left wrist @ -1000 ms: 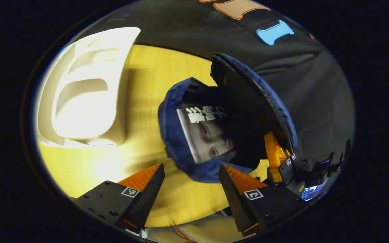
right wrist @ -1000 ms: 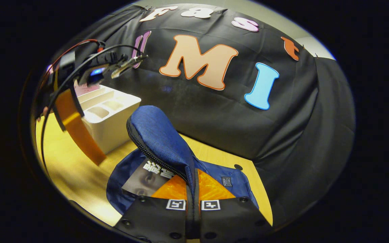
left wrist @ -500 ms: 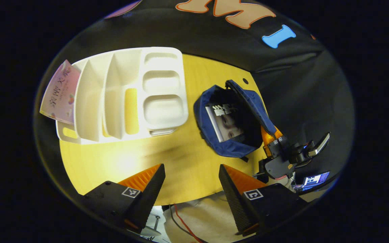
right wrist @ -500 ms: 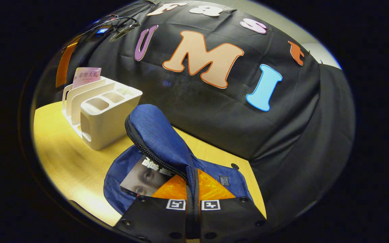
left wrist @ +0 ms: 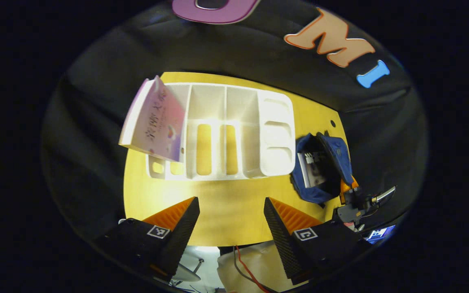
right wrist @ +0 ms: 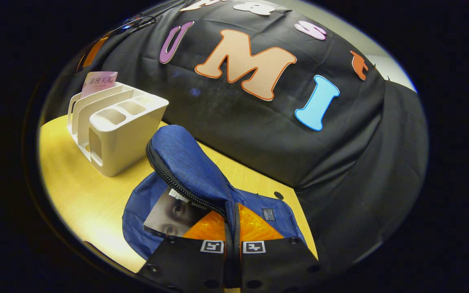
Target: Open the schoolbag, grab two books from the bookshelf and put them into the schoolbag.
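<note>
Left gripper (left wrist: 230,228) is held high over the yellow table (left wrist: 234,211), looking down; fingers spread wide, nothing between them. Right gripper (right wrist: 231,240) is held low at the schoolbag (right wrist: 185,171), fingers pressed together on the raised blue flap, zipper edge lifted. In the left gripper view the right gripper (left wrist: 354,201) is seen at the bag's near edge. Schoolbag lies open on the table, right of the white bookshelf (left wrist: 234,130); dark-cover book (right wrist: 169,213) seen inside it. Pink book (left wrist: 157,122) stands tilted in the bookshelf's end slot, farthest from the bag.
</note>
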A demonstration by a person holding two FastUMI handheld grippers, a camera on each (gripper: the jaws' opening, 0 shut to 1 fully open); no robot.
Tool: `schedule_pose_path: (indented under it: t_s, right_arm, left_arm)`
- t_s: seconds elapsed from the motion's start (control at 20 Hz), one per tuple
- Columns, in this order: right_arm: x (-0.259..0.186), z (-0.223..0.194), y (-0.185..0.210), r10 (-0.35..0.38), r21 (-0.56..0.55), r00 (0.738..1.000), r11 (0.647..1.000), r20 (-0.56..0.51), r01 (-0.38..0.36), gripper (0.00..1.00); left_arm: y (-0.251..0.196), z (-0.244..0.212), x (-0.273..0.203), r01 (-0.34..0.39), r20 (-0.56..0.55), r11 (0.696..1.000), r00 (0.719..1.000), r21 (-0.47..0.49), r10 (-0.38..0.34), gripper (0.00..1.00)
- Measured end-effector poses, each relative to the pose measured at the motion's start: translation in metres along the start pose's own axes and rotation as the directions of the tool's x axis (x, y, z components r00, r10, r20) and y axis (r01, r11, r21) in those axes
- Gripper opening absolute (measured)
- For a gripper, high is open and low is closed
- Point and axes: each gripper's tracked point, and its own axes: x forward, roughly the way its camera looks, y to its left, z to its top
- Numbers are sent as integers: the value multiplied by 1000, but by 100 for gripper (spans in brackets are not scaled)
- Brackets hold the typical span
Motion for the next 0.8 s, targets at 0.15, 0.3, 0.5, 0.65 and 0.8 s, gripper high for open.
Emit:
schedule_pose_path:
  t_s: [0.15, 0.3, 0.5, 0.65, 0.8]
  right_arm:
    - [2, -3, 4, -23, 13, 1000, 1000, -22, 23, 1]
    - [3, -5, 8, -48, 13, 998, 999, -37, 48, 1]
    - [4, -8, 14, -80, -32, 995, 996, -57, 78, 1]
    - [5, -11, 20, -98, -30, 992, 995, -81, 96, 1]
    - [3, -11, 21, -114, -38, 989, 993, -96, 111, 1]
  left_arm:
    - [37, 21, -8, -48, 45, 999, 998, -26, 49, 94]
    - [74, 34, -10, -104, 56, 994, 993, -26, 105, 93]
    - [122, 51, -5, -178, 75, 984, 982, 17, 176, 92]
    - [140, 66, 10, -172, 77, 985, 982, 21, 170, 92]
    - [151, 77, 33, -152, 74, 988, 986, 18, 150, 92]
